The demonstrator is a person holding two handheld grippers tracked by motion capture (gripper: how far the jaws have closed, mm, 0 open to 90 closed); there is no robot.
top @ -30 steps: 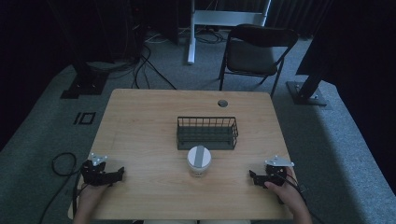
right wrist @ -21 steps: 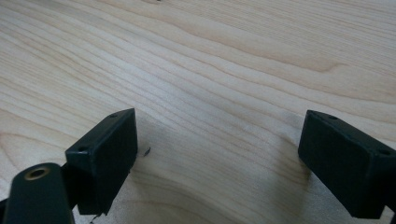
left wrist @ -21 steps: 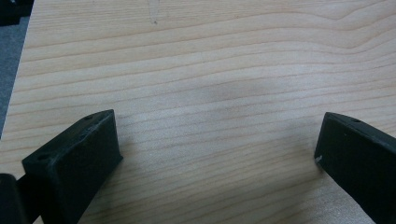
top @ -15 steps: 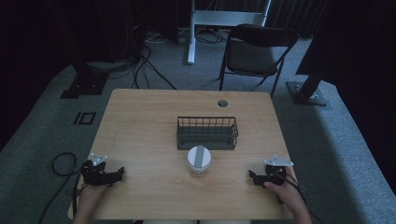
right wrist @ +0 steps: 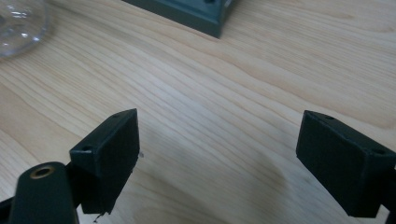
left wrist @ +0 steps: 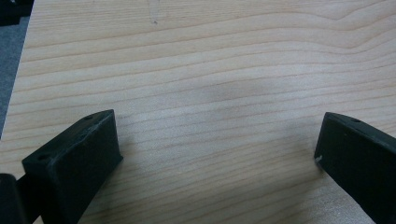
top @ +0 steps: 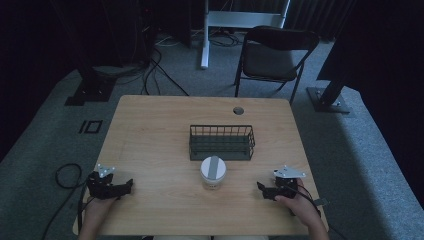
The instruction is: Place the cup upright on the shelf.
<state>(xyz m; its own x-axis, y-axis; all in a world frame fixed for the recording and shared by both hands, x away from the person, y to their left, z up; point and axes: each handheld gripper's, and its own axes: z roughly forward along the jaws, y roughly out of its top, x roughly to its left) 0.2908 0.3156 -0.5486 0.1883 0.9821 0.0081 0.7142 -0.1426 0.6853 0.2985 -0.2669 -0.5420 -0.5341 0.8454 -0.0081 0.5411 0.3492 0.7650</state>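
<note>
With both grippers parked at the near edge of the worktop, nothing's been picked up yet. The left gripper and right gripper both sit released, jaws wide apart over bare wood. Between them, a bit further in, stands the jar with its white lid, just in front of the wire basket. I'd guess the next move is reaching in to grab the jar, probably from the right. Path looks open; the basket right behind could get bumped. A chair sits beyond.
</note>
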